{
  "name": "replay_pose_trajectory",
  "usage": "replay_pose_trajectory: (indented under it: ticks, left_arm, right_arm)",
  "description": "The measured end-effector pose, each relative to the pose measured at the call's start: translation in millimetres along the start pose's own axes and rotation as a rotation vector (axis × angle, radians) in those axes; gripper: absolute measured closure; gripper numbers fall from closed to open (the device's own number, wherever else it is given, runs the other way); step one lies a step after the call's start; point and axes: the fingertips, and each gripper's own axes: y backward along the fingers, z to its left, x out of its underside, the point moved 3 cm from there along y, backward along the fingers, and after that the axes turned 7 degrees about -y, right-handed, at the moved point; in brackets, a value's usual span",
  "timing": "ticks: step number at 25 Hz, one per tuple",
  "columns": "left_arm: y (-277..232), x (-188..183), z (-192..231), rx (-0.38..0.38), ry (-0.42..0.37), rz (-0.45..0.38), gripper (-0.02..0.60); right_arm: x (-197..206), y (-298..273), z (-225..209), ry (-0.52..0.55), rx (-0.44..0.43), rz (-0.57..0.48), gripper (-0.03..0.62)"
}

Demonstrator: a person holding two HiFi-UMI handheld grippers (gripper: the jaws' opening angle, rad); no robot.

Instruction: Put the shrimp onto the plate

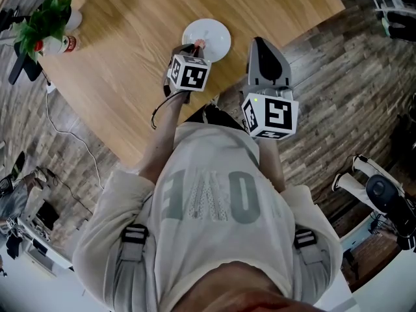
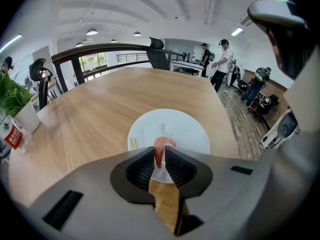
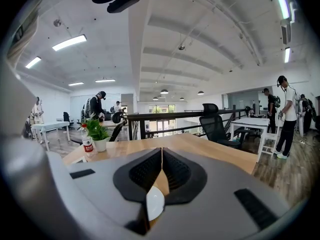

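Observation:
A pink shrimp (image 2: 162, 145) is pinched upright between the jaws of my left gripper (image 2: 159, 151), which is shut on it. It hangs just over the near part of a white round plate (image 2: 192, 131) on the wooden table (image 2: 100, 109). From the head view the left gripper (image 1: 194, 49) reaches the plate's (image 1: 213, 34) near left rim, with the shrimp (image 1: 199, 44) at its tip. My right gripper (image 1: 263, 44) hovers level to the right of the plate, past the table's edge. Its jaws (image 3: 161, 150) are shut with nothing between them.
A potted green plant (image 1: 45, 15) and a red-labelled bottle (image 1: 57, 44) stand at the table's far left corner. The table edge (image 1: 286, 41) runs diagonally just right of the plate. A cable (image 1: 62, 129) trails over the plank floor at left. Several people and office chairs are in the background.

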Motion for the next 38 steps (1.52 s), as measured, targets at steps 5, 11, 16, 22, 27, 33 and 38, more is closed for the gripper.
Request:
replay_pose_trajectory:
  ticks: [5,11,16,22,27,33,38]
  left_arm:
    - [-1.5,-0.2,1.8,0.019,0.044,0.009,0.445]
    - [3.7,-5.8,1.9,0.015,0.051,-0.007,0.437]
    - [13.9,-17.1,5.6,0.002,0.059,-0.05,0.437]
    - [30.9,-38.7,16.5,-0.017,0.091,-0.13,0.437]
    - [51.5,-62.9,23.0,-0.034,0.113,-0.226,0.437]
    - [88.3,-89.3,32.8,-0.083,0.13,-0.397,0.439]
    - [123.8,-108.0,36.8,-0.123,0.124,-0.584,0.451]
  right_arm:
    - [0.6,-0.1,1.9,0.002,-0.004,0.002,0.574]
    - [-0.6,-0.1,4.8,0.002,-0.01,-0.001,0.574]
    - [-1.3,0.6,6.4,0.004,-0.014,-0.005,0.574]
    - [-10.2,-0.9,10.6,0.022,-0.026,-0.034,0.574]
    - [-25.1,-3.7,15.0,0.033,-0.039,-0.081,0.574]
    - [-32.6,-3.1,27.1,0.033,-0.079,-0.108,0.574]
    - [-34.0,-0.9,38.0,0.029,-0.117,-0.119,0.574]
